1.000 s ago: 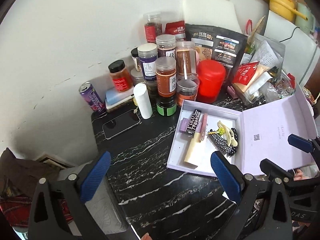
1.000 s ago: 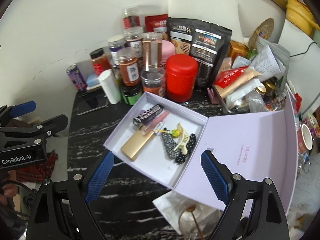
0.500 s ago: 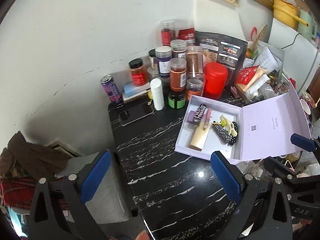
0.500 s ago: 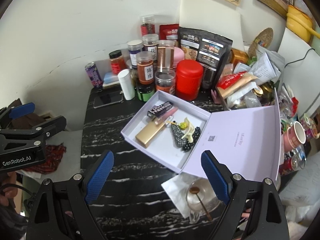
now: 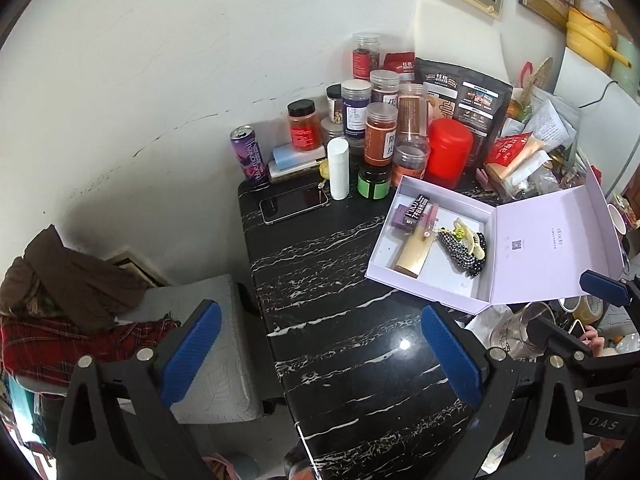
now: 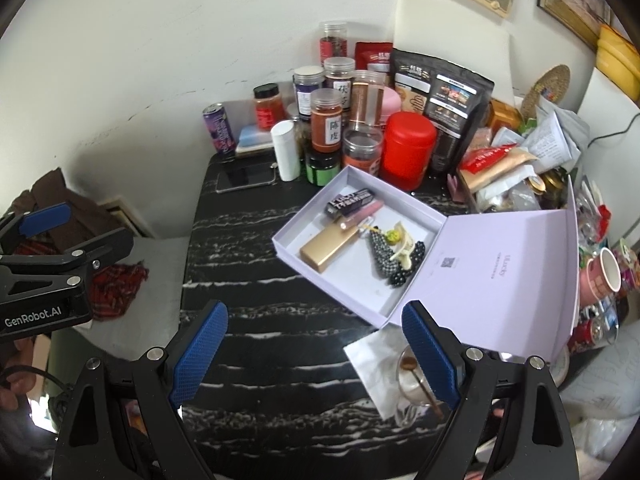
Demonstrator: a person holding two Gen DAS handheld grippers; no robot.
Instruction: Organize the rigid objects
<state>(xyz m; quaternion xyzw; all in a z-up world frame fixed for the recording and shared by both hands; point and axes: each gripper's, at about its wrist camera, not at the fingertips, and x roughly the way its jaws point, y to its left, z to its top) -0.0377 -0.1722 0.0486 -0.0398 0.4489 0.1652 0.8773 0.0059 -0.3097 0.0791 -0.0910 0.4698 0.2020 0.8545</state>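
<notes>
In the right wrist view alone, a pink mug (image 6: pixel 604 274) beside the box lid (image 6: pixel 508 268); both tools (image 5: pixel 320 354) (image 6: pixel 316 354) wide, empty.

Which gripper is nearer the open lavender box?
Right. The right gripper hovers open just in front of the lavender box, its lid side. The left gripper is open too, off to the box's left, over bare table.

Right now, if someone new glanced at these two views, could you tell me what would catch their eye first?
Probably the open lilac box on the black marble table, its lid flung right, holding a gold case, lip gloss tubes and checked hair clips. Behind it a bright red canister stands among crowded spice jars. Both grippers hang open and empty in front.
</notes>
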